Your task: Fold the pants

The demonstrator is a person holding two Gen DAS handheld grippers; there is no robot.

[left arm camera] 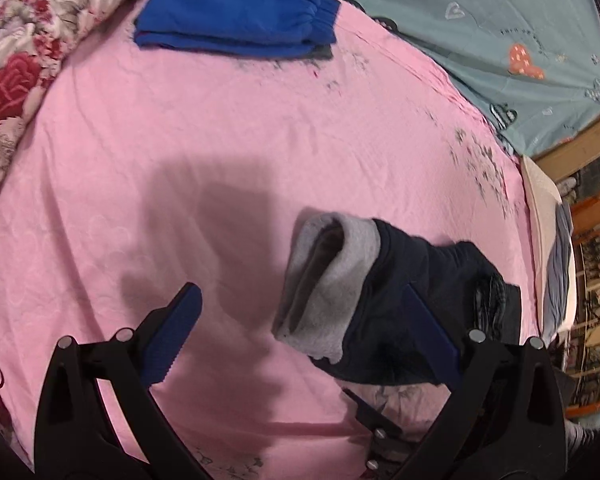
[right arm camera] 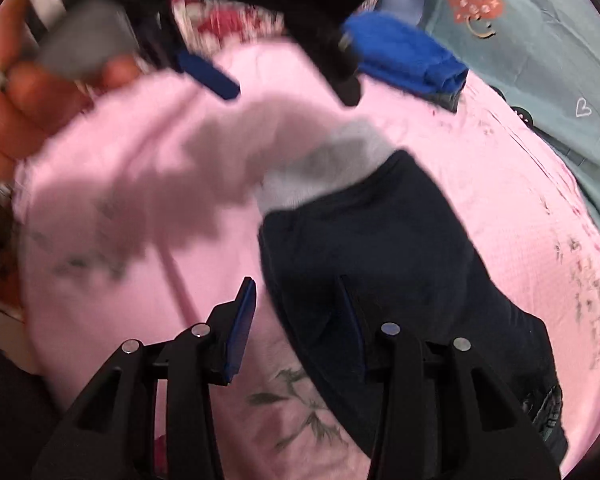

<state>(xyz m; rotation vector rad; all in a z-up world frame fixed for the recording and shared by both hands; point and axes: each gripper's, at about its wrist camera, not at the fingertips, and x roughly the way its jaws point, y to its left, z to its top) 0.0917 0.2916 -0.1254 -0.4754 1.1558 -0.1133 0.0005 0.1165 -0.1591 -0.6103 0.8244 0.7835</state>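
Dark navy pants [left arm camera: 416,292] with a grey fleece lining [left arm camera: 328,280] lie folded on the pink bedsheet [left arm camera: 204,152]. My left gripper [left arm camera: 300,300] is open above them, its right finger over the navy cloth and its left finger over bare sheet. In the right wrist view the same pants [right arm camera: 380,264] lie under my right gripper [right arm camera: 300,292], which is open; its right finger is over the cloth. The left gripper's blue pad [right arm camera: 208,76] and the hand holding it [right arm camera: 28,104] show blurred at the top.
A folded blue garment [left arm camera: 236,12] lies at the far side of the sheet, also visible in the right wrist view [right arm camera: 408,60]. A floral quilt [left arm camera: 24,52] lies at the left, a teal blanket [left arm camera: 512,40] at the right. The bed edge and shelves [left arm camera: 592,264] are at far right.
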